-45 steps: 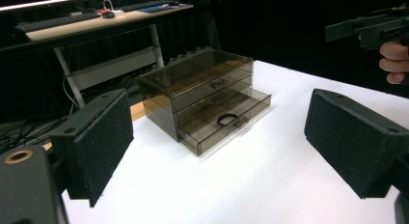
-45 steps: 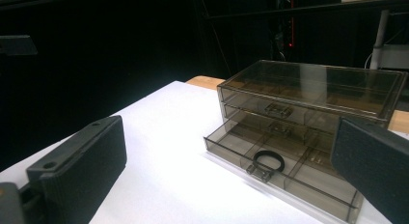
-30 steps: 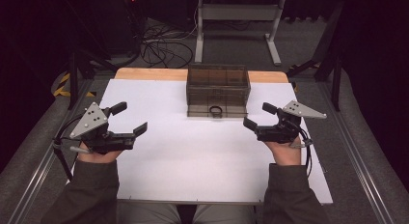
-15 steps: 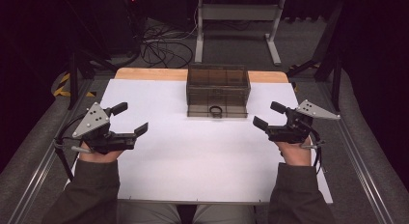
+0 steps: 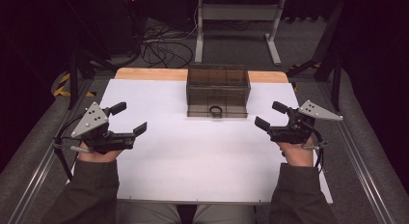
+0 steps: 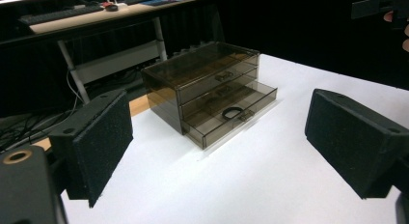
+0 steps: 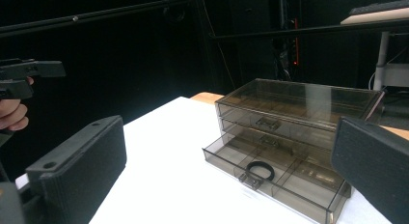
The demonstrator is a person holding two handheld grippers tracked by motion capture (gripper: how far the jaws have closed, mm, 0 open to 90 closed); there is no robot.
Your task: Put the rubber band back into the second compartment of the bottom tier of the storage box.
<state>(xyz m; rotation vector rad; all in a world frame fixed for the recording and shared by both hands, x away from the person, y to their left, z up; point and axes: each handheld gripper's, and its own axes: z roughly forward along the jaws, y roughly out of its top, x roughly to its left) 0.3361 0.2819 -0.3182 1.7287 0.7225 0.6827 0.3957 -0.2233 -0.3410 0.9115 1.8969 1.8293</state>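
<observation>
Inside open bottom drawer [image 7: 275,180], black ring [image 7: 260,170]

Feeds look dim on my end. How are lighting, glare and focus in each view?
High view: white table bright, surroundings near black, slightly soft. Left gripper view: drawer box sharp, near jaws softer. Right gripper view: faint sheen on the box lid, ring clear.

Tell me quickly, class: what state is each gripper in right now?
Left gripper: open, holding nothing, above the white table.
Right gripper: open, holding nothing, beside the drawer box.
</observation>
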